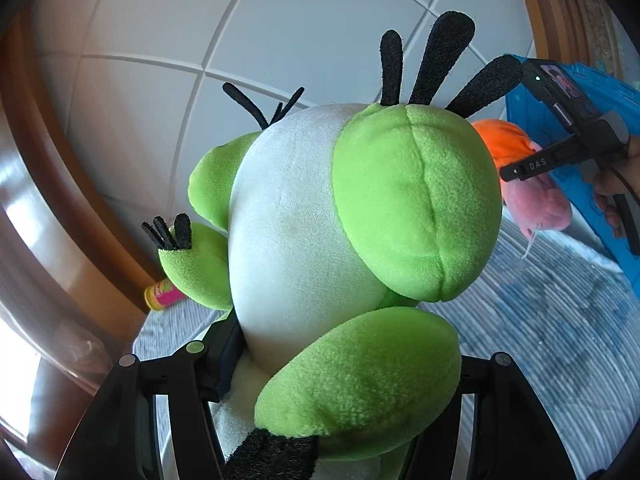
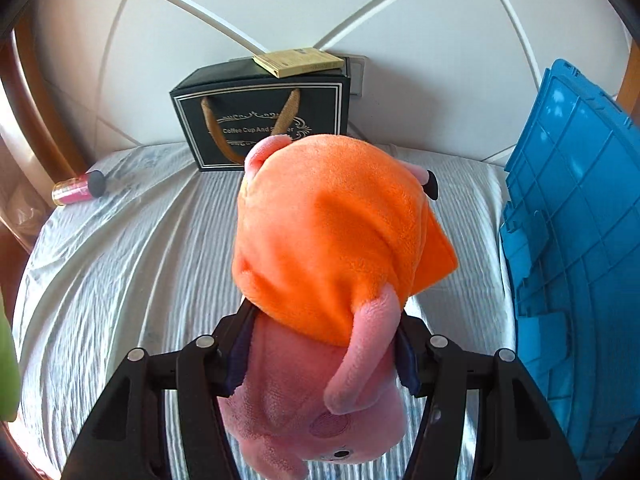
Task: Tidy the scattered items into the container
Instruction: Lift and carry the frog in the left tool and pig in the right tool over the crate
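- Left gripper (image 1: 320, 420): fingers clamped on a green-and-white plush frog (image 1: 344, 220), held clear of the bed (image 1: 540, 340).
- Right gripper (image 2: 320, 356): fingers closed around a pink plush pig in an orange dress (image 2: 332, 248), likewise lifted.
- Step, judged: carrying both toys; next, bring each over the blue plastic crate (image 2: 580, 240) at the right and release.
- Surroundings: striped bedsheet, pink canister (image 2: 76, 189) at left, black gift bag (image 2: 264, 116) against the white padded headboard (image 2: 240, 4).
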Demonstrator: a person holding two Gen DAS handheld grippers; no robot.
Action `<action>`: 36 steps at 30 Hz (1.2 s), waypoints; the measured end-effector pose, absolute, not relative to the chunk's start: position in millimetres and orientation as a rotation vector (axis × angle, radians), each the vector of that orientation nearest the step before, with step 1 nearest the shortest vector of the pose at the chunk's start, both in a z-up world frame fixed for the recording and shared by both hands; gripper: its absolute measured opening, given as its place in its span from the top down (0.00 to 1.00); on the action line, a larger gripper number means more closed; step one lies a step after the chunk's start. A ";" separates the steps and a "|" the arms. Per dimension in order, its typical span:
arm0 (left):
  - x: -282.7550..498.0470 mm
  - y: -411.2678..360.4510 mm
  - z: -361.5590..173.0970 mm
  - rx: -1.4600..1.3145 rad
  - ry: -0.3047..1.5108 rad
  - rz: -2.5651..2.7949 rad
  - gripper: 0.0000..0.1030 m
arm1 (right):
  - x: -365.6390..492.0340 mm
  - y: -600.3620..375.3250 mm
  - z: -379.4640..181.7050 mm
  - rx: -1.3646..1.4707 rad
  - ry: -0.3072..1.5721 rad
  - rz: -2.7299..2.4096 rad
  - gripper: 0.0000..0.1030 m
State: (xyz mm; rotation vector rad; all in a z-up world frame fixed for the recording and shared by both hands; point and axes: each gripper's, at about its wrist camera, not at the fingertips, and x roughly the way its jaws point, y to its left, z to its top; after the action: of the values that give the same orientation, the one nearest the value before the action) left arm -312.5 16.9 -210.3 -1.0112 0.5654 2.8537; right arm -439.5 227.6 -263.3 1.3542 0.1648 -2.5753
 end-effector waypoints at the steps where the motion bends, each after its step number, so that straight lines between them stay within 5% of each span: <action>1: -307.5 18.1 -205.0 -1.007 0.564 2.855 0.42 | -428.9 227.5 -254.5 1.337 0.169 -2.566 0.44; 18: -235.9 52.3 -121.6 -0.875 0.574 2.919 0.41 | -288.0 236.3 -112.2 1.019 0.179 -2.476 0.44; 36: -211.2 83.0 -83.7 -0.820 0.505 2.915 0.41 | -215.8 285.6 -61.7 0.928 0.157 -2.502 0.44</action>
State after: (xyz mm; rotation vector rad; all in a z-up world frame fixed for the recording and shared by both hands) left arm -211.2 83.0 -83.7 -0.8197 0.5055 2.9148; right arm -215.8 285.6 -61.7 0.9279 0.1570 -2.5022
